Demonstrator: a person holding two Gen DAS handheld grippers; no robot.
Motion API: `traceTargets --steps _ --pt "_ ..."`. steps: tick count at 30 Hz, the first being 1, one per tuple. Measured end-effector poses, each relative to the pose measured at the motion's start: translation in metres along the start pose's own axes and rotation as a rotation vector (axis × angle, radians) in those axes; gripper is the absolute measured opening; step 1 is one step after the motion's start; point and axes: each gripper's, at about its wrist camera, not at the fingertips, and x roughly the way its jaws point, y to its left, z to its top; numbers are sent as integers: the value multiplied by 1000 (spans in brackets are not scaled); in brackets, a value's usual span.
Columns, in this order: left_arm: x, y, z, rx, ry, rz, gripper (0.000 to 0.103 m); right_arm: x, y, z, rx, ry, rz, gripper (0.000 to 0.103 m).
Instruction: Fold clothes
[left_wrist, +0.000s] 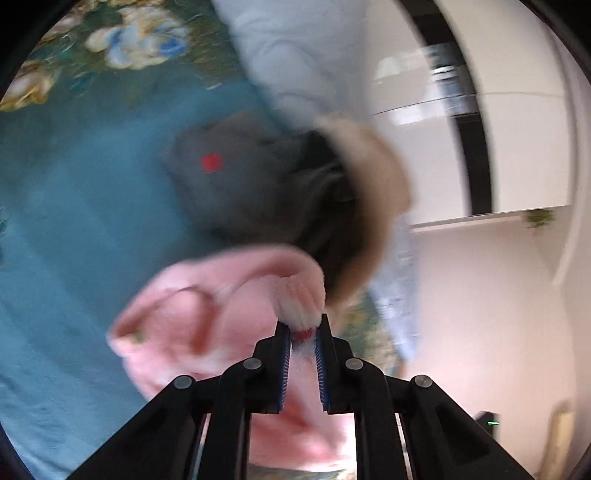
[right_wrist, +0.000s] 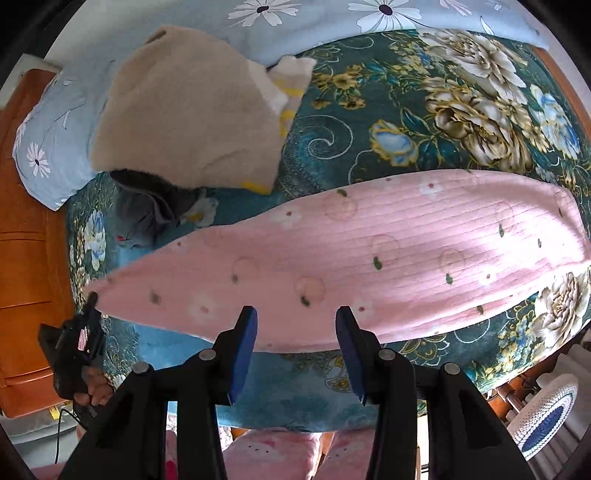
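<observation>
On the floral teal bedspread (right_wrist: 388, 110), pink garment (right_wrist: 351, 254) in clenched left claw (left_wrist: 303, 325); right claw (right_wrist: 295, 314) released, wooden cabinet (right_wrist: 26, 258) alongside.

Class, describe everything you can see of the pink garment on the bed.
The pink garment is soft, ribbed fleece printed with small flowers, dots and green leaves. It lies stretched in a long band across the teal floral bedspread. The left gripper is shut on its fluffy edge at one end, lifting it. The right gripper hangs open at its near edge, not gripping it.
</observation>
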Motion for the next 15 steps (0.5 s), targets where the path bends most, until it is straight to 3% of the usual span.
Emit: traceTargets --steps 2,6,9,11,15 --pt "18 35 -5 -74 62 106 14 0 0 -4 2 4 -11 45" --pt "30 68 -19 -167 99 124 19 -3 -7 -11 28 5 -27 45" --pt "44 77 -23 -131 162 254 40 -4 -13 -12 50 3 -40 45" --pt "47 87 -26 -169 165 261 52 -5 -14 -13 59 4 -43 45" --pt "51 102 -32 -261 139 201 56 -9 -12 -15 48 5 -46 45"
